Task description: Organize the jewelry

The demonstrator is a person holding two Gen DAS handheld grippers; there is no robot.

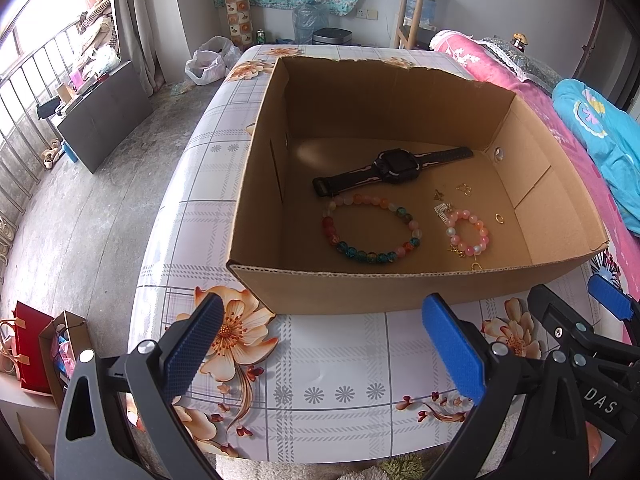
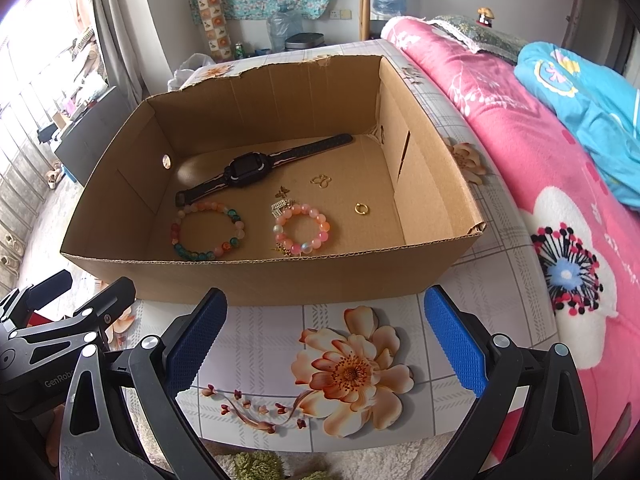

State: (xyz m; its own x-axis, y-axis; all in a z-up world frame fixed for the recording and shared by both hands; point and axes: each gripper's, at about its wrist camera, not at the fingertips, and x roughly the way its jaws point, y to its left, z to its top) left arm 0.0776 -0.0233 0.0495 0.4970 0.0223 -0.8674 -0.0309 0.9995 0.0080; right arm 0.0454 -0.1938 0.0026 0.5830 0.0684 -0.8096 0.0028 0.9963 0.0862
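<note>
In the box (image 1: pixel 400 280) lies all the jewelry I can see: a black watch (image 1: pixel 394 170) stretched flat near the back, a big bracelet (image 1: pixel 370 228) of mixed glassy beads in front of it, a small pink bracelet (image 1: pixel 468 232) just beside that, a gold ring (image 2: pixel 361 209) apart to the right, and tiny gold charms (image 2: pixel 320 180) between watch and ring. None sits on the worktop (image 2: pixel 280 344). Both my claws hover low before the box, my left claw (image 1: pixel 320 344) spread wide and holding nothing, my right claw (image 2: pixel 326 344) likewise. Whether sorting inside the box is due or the gathering is done, I cannot judge. Any pick should come from above, over the near wall. The beads are round and slick and would roll; the ring and charms are thin, hard metal, easy to miss. The box is plain corrugated card with a torn back rim; the worktop wears a glossy flowered cloth.
</note>
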